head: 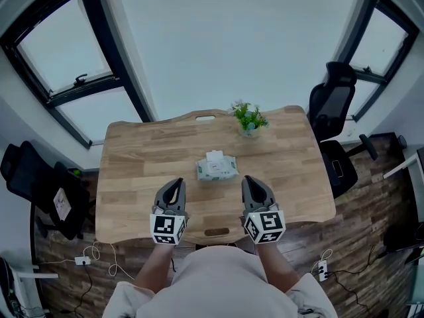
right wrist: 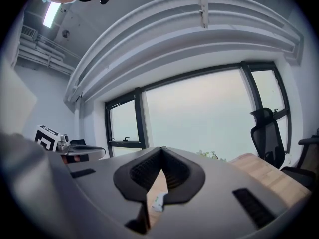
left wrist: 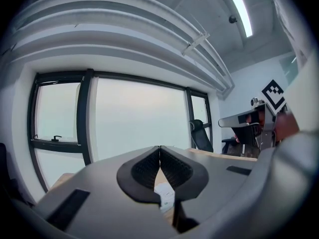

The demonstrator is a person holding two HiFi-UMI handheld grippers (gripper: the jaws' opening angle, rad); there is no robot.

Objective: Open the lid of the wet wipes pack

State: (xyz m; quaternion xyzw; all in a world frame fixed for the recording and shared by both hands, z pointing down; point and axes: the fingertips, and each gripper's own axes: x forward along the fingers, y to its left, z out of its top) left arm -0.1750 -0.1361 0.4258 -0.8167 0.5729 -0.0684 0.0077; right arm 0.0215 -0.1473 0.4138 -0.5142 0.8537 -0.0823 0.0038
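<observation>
Left gripper and right gripper both closed, empty; wet wipes pack mostly hidden in gripper views

The wooden bench carried only two things. A wet wipes pack lay flat near its middle. Beyond the pack and a little to the right, a small potted plant stood upright by the far edge.

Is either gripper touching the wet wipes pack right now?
No. In the head view the left gripper and right gripper both sit short of the wet wipes pack, with bare table between.
</observation>
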